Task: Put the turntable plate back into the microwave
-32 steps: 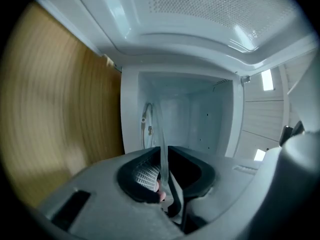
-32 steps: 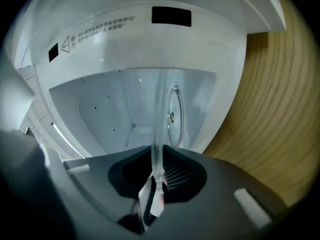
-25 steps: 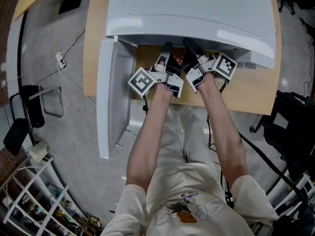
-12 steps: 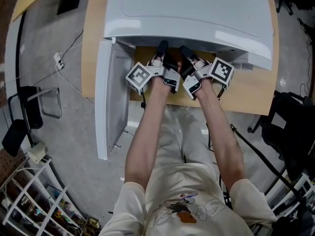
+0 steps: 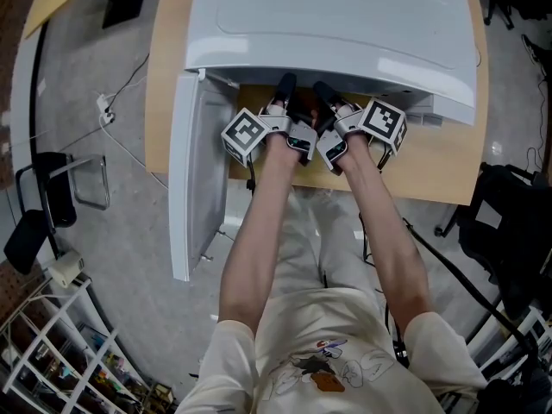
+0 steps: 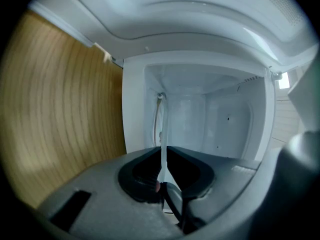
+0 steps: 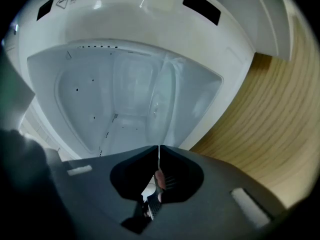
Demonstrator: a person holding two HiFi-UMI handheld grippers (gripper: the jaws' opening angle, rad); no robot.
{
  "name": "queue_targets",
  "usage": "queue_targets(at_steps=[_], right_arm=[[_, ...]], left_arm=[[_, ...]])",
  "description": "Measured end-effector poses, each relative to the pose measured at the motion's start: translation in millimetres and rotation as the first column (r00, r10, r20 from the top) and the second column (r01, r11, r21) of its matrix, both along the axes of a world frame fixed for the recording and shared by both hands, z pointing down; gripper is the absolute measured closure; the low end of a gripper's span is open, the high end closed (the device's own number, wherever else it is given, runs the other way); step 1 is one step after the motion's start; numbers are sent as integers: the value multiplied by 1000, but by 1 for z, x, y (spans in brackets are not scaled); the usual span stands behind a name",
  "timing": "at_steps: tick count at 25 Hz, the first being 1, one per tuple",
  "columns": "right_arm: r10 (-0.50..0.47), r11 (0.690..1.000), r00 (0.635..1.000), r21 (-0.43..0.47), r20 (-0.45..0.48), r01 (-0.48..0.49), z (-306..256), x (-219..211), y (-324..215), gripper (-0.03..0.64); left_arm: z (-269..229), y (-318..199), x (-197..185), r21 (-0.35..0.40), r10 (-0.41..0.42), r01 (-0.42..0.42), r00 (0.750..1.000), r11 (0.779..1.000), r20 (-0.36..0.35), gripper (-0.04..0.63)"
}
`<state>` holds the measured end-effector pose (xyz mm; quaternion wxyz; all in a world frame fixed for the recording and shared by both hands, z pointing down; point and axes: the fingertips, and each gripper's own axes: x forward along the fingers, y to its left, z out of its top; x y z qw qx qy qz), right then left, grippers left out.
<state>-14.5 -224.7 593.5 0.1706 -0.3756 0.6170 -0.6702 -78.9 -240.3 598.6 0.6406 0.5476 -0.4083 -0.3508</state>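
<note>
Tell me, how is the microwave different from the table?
The microwave is white and glossy; the table is tan wood. The microwave is a hollow box with its door swung open; the table is a flat top. They touch: the microwave stands on the table.

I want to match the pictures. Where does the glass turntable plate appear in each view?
Head view: not visible, hidden under the microwave top.
Left gripper view: turntable plate is a thin pale vertical edge, lower centre.
Right gripper view: clear disc nearly edge-on, centre.
Shared landmark: wooden table.
</note>
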Motion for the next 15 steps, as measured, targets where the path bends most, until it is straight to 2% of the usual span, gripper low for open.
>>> queue_targets(at_steps=[2, 6, 8, 9, 11, 13, 15], right_arm=[[3, 1000, 1000, 2, -14, -3, 1, -1, 0, 599], [33, 999, 999, 18, 0, -33, 0, 0, -6, 611], [54, 998, 999, 38, -6, -54, -6, 5, -20, 612], [53, 998, 998, 35, -38, -52, -7, 6, -26, 611], [35, 999, 996, 15, -85, -34, -6, 3, -31, 611], [39, 999, 998, 2, -56, -39, -5, 0, -25, 611], [66, 998, 997, 3, -31, -66, -3, 4, -19, 611]], left_arm=[[0, 1, -2, 1, 5, -5, 1000, 1000, -6, 563], [-14, 6, 1, 45, 29, -26, 997, 999, -68, 576], [-1, 17, -2, 23, 47, -46, 998, 999, -39, 586], [8, 23, -5, 8, 53, -53, 998, 999, -22, 589], [3, 28, -3, 13, 54, -53, 998, 998, -28, 589], [6, 33, 0, 17, 54, -53, 997, 998, -56, 591], [10, 36, -2, 7, 54, -54, 998, 999, -36, 591]])
